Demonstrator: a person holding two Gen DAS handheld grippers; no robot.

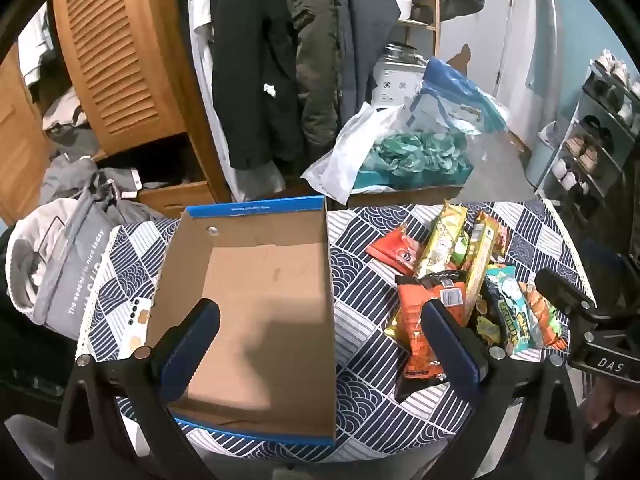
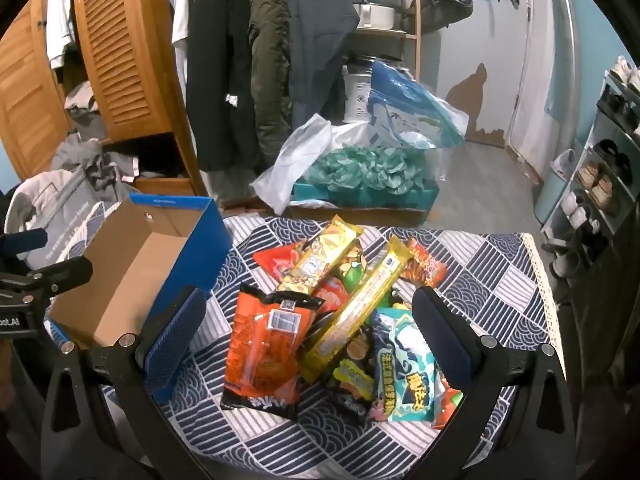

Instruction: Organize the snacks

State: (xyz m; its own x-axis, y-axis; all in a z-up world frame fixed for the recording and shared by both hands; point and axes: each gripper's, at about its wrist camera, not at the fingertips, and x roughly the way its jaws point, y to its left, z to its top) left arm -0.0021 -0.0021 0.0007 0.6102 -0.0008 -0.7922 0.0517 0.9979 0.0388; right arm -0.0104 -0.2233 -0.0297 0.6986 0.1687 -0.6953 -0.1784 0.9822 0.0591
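Observation:
An empty cardboard box with blue outer walls [image 1: 260, 280] [image 2: 140, 264] stands on a table with a blue-and-white patterned cloth [image 1: 360, 320] [image 2: 480, 280]. To its right lies a heap of snack packets [image 1: 460, 272] [image 2: 344, 312]: an orange one with black ends [image 2: 264, 348], two long gold ones [image 2: 360, 312], a light blue one [image 2: 408, 368]. My left gripper [image 1: 324, 316] hangs open above the box's near right side, nothing between its fingers. Above the heap my right gripper [image 2: 308, 308] stands open, apart from the packets. The right gripper [image 1: 580, 320] also shows at the left wrist view's right edge.
A grey-and-white cloth bag [image 1: 52, 264] sits off the table's left end. Behind the table are a tray of teal crumpled items with plastic bags [image 2: 360, 176], hanging coats [image 2: 240, 60], a wooden louvred wardrobe [image 1: 120, 48] and a shoe rack [image 2: 608, 168] at right.

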